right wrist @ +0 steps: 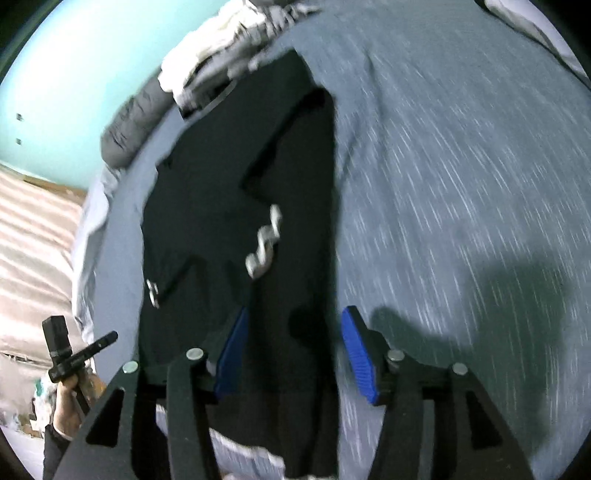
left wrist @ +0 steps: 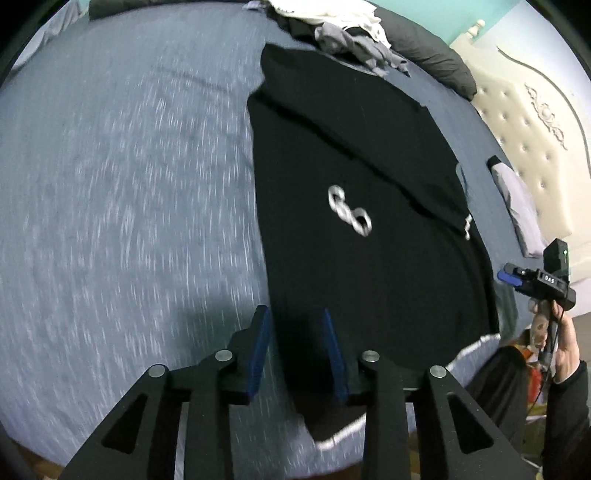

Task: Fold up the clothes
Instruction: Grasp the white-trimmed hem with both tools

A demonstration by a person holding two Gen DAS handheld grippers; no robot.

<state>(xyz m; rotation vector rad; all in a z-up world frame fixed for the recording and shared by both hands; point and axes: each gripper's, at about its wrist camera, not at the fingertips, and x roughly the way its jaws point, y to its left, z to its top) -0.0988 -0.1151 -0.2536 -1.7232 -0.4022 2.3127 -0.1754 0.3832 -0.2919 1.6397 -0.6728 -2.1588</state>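
A black garment [left wrist: 351,184] with a white logo [left wrist: 349,210] lies flat and folded lengthwise on the blue-grey bedsheet [left wrist: 129,184]. My left gripper [left wrist: 295,312] hovers over its near left edge, blue pads apart; the pads press on nothing, and the cloth edge and sheet show in the gap. In the right wrist view the same garment [right wrist: 221,206] runs away from me. My right gripper [right wrist: 295,310] stands open above its near end, with black cloth lying below the gap and untouched by the pads. Each view shows the other gripper at the side, the right gripper [left wrist: 532,282] and the left gripper [right wrist: 79,354], each in a hand.
A heap of white and grey clothes [left wrist: 343,29] lies at the far end of the bed beside a dark grey pillow [left wrist: 432,55]. A cream tufted headboard [left wrist: 528,147] and a pale pillow [left wrist: 517,206] are on the right. Bare sheet [right wrist: 461,184] spreads beside the garment.
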